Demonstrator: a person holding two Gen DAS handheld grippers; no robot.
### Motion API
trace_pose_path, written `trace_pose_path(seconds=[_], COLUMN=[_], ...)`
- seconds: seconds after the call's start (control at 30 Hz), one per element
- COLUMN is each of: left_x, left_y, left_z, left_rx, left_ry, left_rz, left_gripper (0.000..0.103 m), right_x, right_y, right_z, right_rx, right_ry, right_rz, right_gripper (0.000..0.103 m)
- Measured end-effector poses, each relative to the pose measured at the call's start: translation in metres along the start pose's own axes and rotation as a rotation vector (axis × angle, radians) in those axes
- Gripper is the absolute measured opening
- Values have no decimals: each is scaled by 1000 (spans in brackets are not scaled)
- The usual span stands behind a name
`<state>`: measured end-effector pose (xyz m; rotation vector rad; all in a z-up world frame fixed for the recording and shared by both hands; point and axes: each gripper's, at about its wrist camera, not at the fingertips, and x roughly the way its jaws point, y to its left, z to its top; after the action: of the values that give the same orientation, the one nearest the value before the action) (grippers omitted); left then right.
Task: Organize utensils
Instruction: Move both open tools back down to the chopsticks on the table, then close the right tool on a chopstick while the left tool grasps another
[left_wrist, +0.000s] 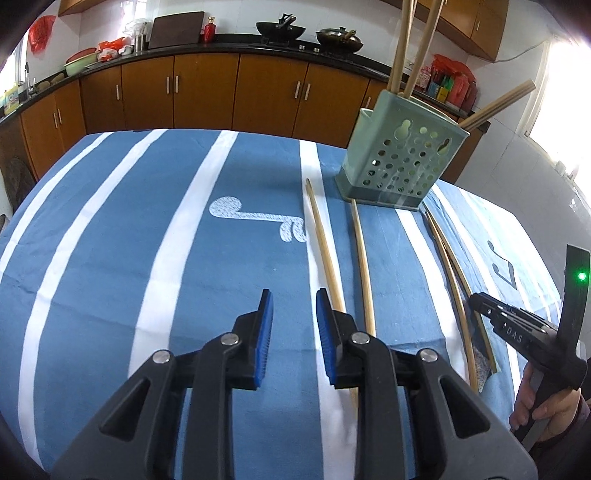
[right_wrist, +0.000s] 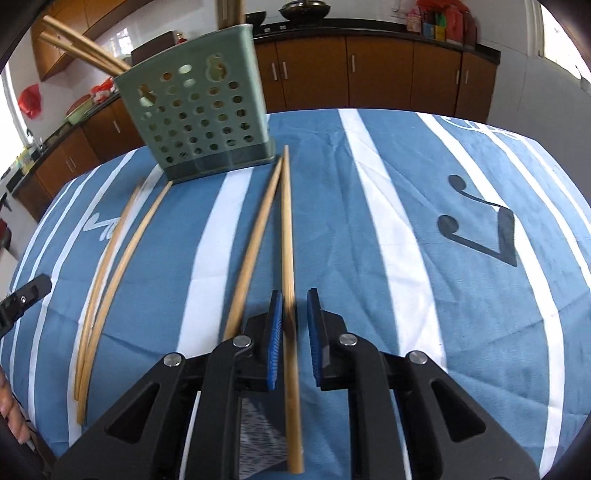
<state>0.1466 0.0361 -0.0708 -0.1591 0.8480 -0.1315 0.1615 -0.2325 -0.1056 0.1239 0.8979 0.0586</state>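
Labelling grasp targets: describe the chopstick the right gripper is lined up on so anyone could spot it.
Start at the green perforated holder on the blue striped cloth. Four loose chopsticks lie in front of it, in two pairs. The target chopstick is the rightmost of all, the only one running between the open pads of the right gripper.

four chopsticks (right_wrist: 286, 236) lie on the tablecloth (right_wrist: 406, 206) before the holder (right_wrist: 195, 122).

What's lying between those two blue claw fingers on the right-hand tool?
One wooden chopstick lies lengthwise between the right claw's open fingers, seemingly against the left pad, on the striped cloth. The right wrist view shows it.
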Motion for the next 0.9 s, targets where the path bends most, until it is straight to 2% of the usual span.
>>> trace_pose_path(seconds=[0.1, 0.2, 0.37, 0.5, 0.6, 0.83, 0.9], left_x=[6, 14, 30, 46, 47, 48, 48], left_y=[-5, -12, -30, -41, -43, -4, 5], left_z=[-1, -2, -6, -10, -10, 4, 8], left_rx=[2, 12, 64, 108, 137, 44, 28], left_ry=[16, 38, 78, 112, 88, 69, 68], left_rz=[-25, -50, -62, -11, 30, 109, 110], left_gripper=[25, 25, 20, 10, 8, 8, 8], right_x=[-1, -3, -3, -3, -3, 1, 4], right_y=[-11, -24, -23, -25, -25, -27, -28], right_z=[1, 2, 1, 1, 1, 7, 11], right_rx=[43, 107, 82, 84, 84, 88, 89], right_ry=[-12, -13, -18, -17, -17, -24, -28], right_rz=[-41, -33, -41, -31, -26, -24, -31], right_gripper=[8, 8, 8, 8, 8, 8, 8])
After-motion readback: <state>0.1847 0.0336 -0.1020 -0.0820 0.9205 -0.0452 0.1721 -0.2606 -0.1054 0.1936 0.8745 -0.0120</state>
